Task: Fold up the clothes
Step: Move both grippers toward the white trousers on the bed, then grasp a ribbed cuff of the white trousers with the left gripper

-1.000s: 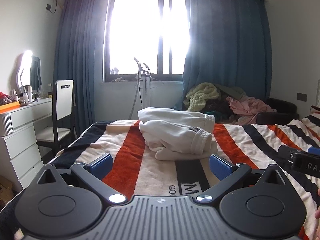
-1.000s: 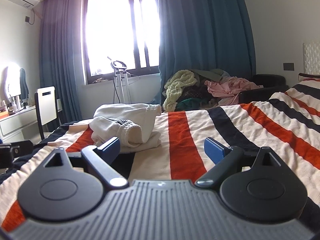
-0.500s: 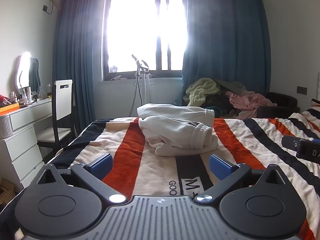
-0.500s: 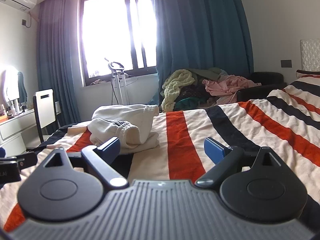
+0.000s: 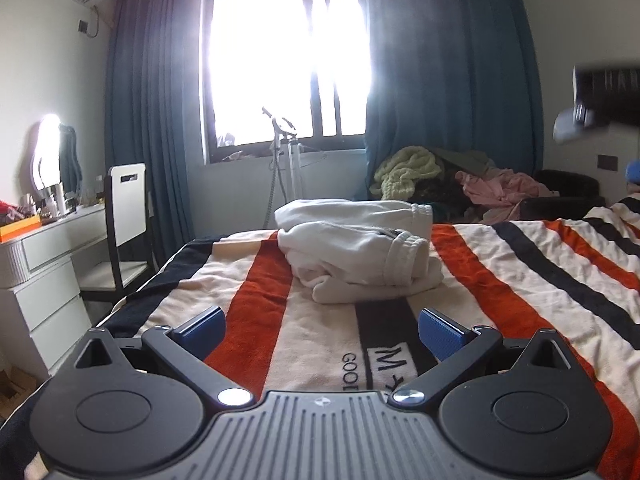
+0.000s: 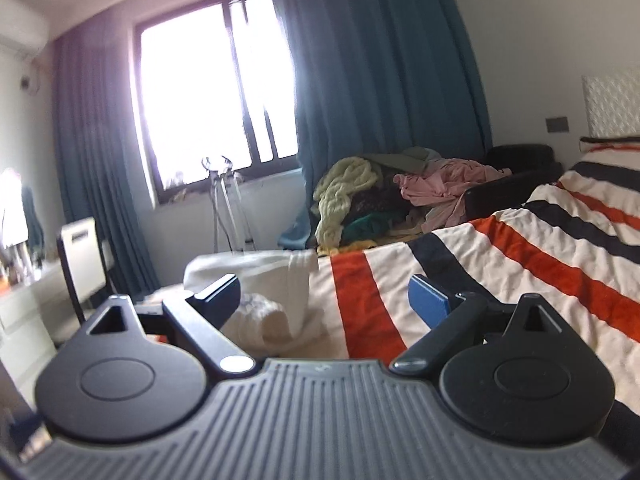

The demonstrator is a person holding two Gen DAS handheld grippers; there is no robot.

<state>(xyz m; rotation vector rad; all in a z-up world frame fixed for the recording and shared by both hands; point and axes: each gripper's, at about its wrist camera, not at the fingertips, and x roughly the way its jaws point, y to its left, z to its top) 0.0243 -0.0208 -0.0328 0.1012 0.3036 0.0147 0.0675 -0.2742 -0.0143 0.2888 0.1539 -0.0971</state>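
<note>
Striped bedspread point(image 5: 520, 280), folded cream garment point(image 5: 356, 256), clothes heap point(image 5: 452, 180)

A cream-white garment point(image 5: 356, 252), thick like a sweatshirt, lay folded in a bundle on the striped bedspread point(image 5: 520, 288), toward the far end of the bed. It sat in stacked layers, one flatter layer behind and above, a rounder roll in front. Two ribbed cuffs faced right, the nearer one open like a tube end. Its bottom layer stuck out a little at the near right. In the right wrist view the same garment point(image 6: 272, 292) appeared blurred, at the left.
</note>
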